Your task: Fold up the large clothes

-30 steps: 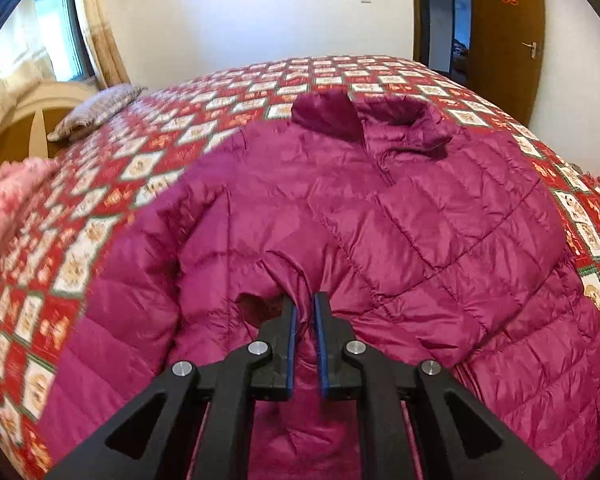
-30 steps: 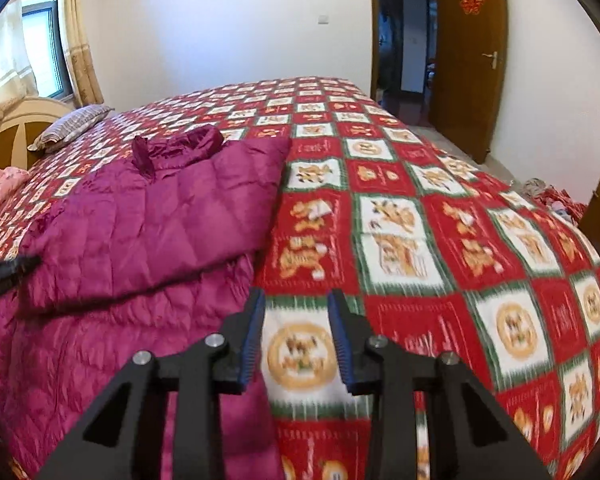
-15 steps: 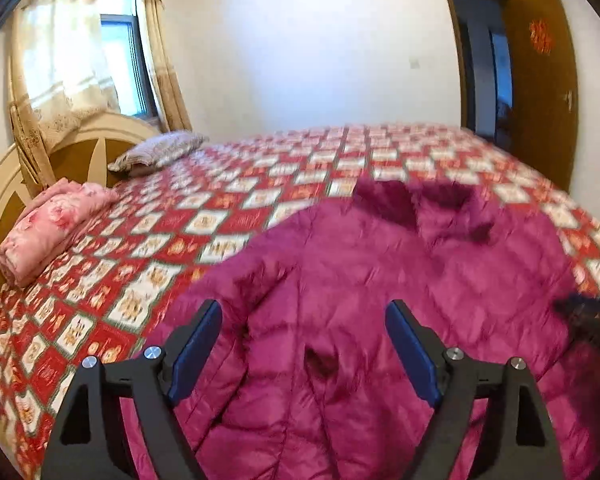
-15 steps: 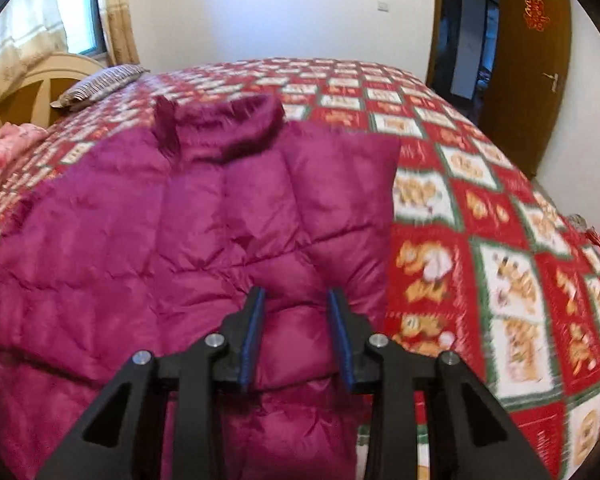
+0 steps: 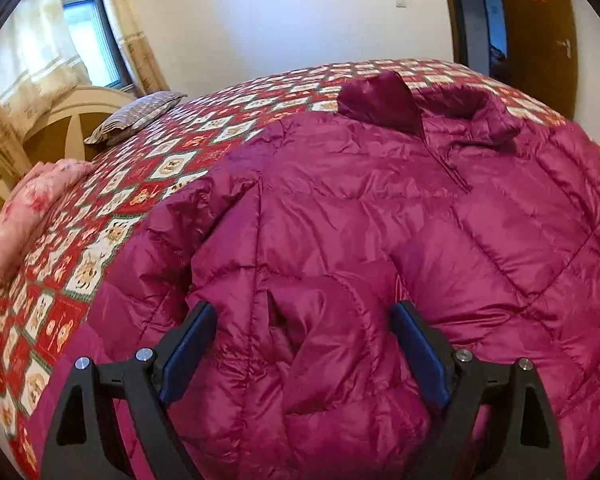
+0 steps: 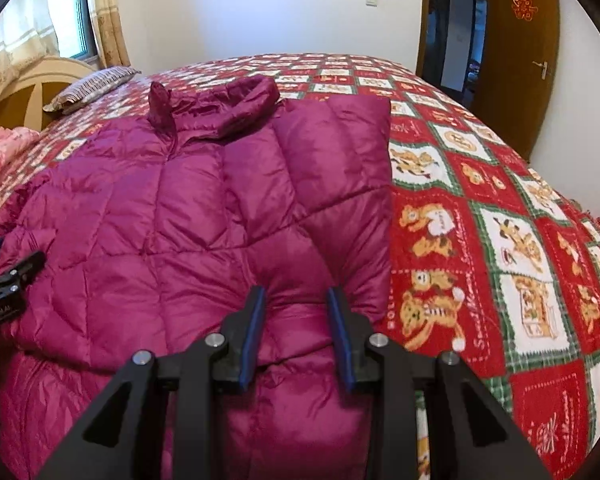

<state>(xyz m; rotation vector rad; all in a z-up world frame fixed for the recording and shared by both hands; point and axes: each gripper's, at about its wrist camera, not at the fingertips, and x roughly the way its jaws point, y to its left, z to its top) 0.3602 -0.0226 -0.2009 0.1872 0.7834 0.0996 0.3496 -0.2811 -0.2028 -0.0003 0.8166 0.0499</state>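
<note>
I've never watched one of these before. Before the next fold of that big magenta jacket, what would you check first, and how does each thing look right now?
1. Jacket lies on the bedspread, collar at the far end: ok.
2. Right sleeve folded in across the front: ok.
3. Left gripper free to take cloth, jaws wide apart over a puffed fold: ok.
4. Right gripper holding cloth: cannot tell; the jaws stand apart with fabric bulging between them.
5. Left sleeve folded in: not ok; it lies out to the side.
6. Pillow and pink bedding are away from the jacket: ok.
</note>
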